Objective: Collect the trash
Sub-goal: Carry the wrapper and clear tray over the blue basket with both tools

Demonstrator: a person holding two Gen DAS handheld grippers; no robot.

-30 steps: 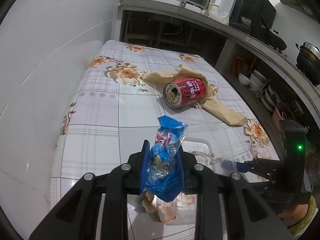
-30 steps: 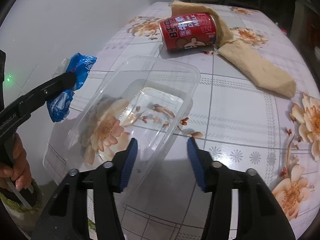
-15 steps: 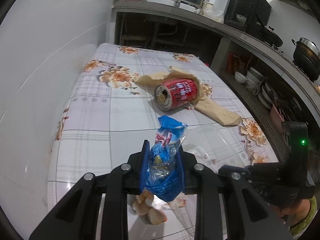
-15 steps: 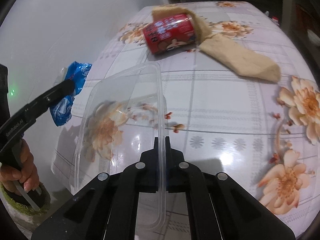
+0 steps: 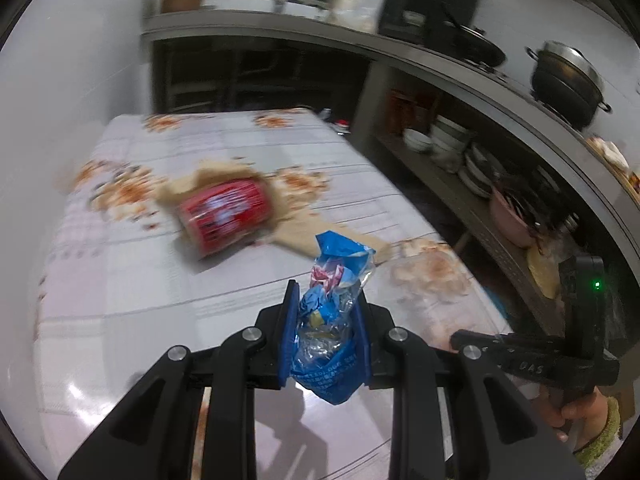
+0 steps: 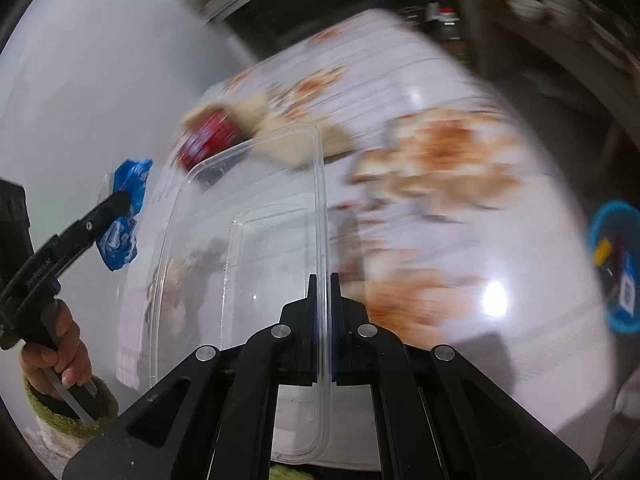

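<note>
My left gripper is shut on a crumpled blue plastic wrapper and holds it above the table's near end; the wrapper also shows in the right wrist view. My right gripper is shut on the rim of a clear plastic container, lifted and tilted on edge. A red can lies on its side on brown paper in the middle of the table; it shows blurred in the right wrist view.
The table has a floral checked cloth. A white wall runs along its left side. Shelves with bowls and plates and a counter with pots stand to the right. A blue bin sits low at the right.
Both grippers have lifted and swung right, and the views are blurred. My right gripper, open a second ago, shut on the container's rim and raised it. The left keeps the wrapper.
</note>
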